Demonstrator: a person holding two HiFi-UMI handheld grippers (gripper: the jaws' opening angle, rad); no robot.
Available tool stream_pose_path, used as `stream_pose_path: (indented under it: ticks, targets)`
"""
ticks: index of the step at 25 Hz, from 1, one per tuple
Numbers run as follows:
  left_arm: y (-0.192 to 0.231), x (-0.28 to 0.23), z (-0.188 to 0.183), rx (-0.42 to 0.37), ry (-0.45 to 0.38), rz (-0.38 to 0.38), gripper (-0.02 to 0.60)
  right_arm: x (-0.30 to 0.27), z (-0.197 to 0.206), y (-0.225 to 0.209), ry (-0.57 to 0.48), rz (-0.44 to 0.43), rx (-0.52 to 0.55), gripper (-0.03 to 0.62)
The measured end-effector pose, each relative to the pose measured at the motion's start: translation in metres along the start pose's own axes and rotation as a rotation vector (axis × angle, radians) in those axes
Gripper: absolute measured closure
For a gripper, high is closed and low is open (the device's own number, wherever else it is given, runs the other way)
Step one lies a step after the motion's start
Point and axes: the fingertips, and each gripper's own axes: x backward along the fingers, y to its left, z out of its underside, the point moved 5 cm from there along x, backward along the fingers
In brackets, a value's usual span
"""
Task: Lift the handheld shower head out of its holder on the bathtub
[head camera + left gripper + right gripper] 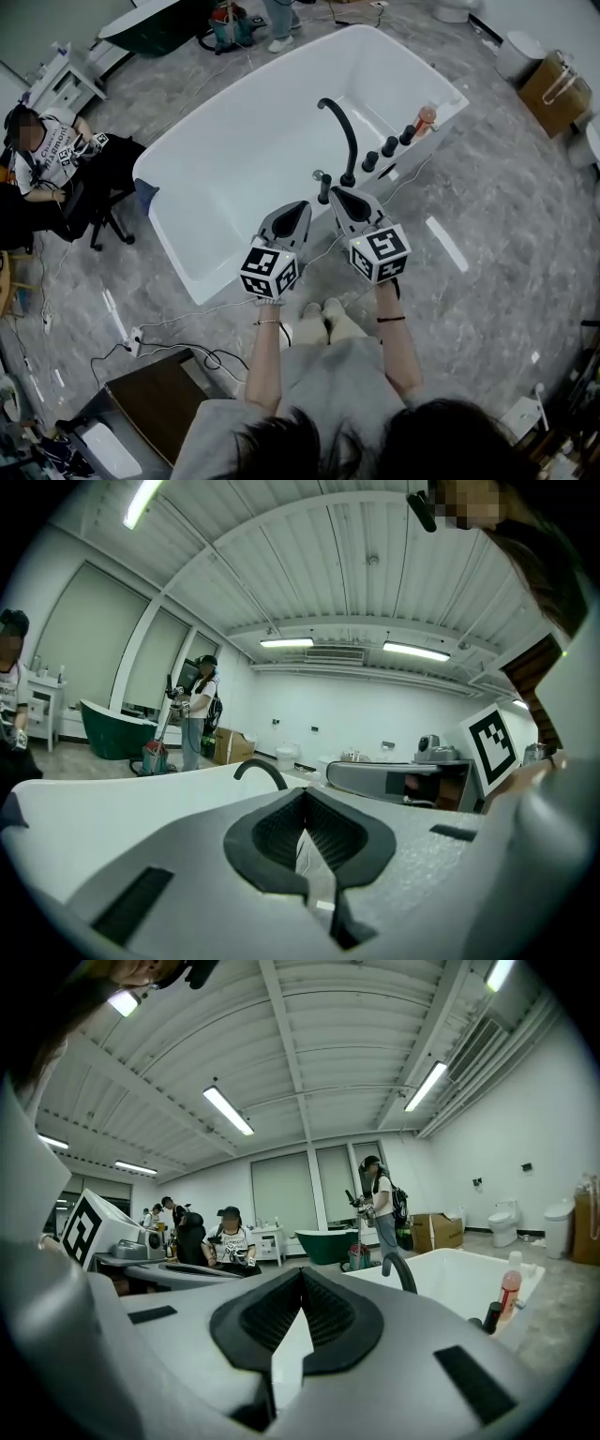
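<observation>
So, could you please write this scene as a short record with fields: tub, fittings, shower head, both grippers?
bathtub: white, freestanding
faucet: black, curved, on the near rim
handheld shower head: upright in its holder beside the faucet, not lifted yet
bottle: pinkish, on the rim's far corner
left gripper: shut, empty, over the rim
right gripper: shut, empty, close to the shower head

One bathtub (234, 159), two hand-held grippers (301, 204) (337, 193), three knobs (389, 146), one bottle (427, 118)

Beyond the grey left tool (302, 208) and right tool (339, 195), a white bathtub (216, 159) carries a black spout (351, 141); the floor (506, 216) beneath them is grey, marble-veined.
</observation>
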Motion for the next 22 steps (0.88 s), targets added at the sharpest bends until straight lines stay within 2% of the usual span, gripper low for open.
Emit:
stream_pose_path:
  ticks: [6,12,22]
  targets:
    - [0.018,-0.02,0.019,0.021,0.041,-0.007,0.577,-0.02,0.027,-0.015,0.026,0.004,0.009,0.592]
    - [0.042,-0.043,0.056,0.058,0.075,-0.02,0.577,-0.045,0.068,-0.035,0.075,0.023,0.029,0.589]
    - [0.07,-0.07,0.106,0.066,0.121,-0.018,0.577,-0.081,0.127,-0.063,0.128,0.026,0.003,0.457]
